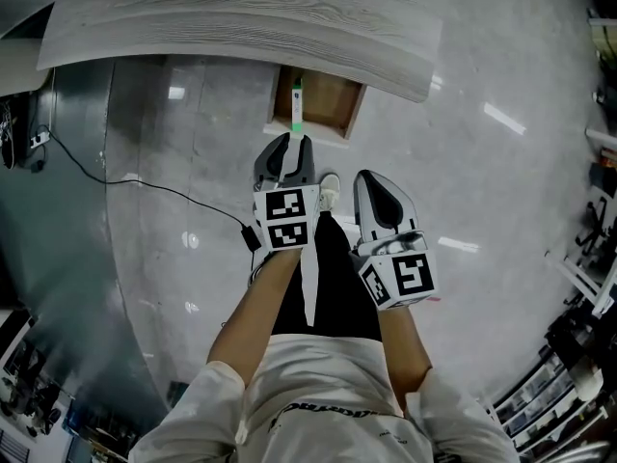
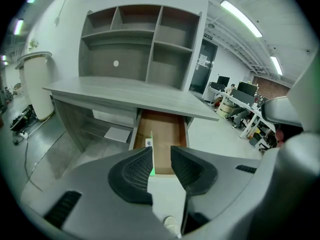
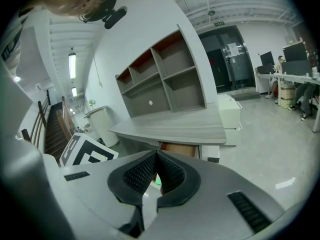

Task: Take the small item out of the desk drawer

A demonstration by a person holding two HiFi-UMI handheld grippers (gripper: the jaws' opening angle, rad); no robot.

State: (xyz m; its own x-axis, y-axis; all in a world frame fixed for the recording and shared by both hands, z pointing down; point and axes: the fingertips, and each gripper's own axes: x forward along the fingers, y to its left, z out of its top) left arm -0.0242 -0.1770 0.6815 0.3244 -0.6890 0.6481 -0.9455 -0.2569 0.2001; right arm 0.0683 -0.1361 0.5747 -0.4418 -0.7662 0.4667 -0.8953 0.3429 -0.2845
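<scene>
Under the grey desk top (image 1: 241, 17) a wooden drawer (image 1: 328, 104) stands pulled out. A slim white item with a green end (image 1: 297, 104) lies along the drawer's left side. My left gripper (image 1: 287, 154) hovers just in front of the drawer, pointing at that green end. Its jaws stand apart with nothing pressed between them. In the left gripper view the item (image 2: 150, 146) shows through the gap, close to the left pad (image 2: 136, 171). My right gripper (image 1: 376, 196) hangs further back and to the right, its tips (image 3: 156, 155) meeting, empty.
A black cable (image 1: 145, 186) runs over the shiny floor at the left. A grey shelf unit (image 2: 140, 39) stands on the desk. The person's shoe (image 1: 330, 189) is between the grippers. A white cabinet (image 3: 230, 111) stands right of the desk, with office desks beyond.
</scene>
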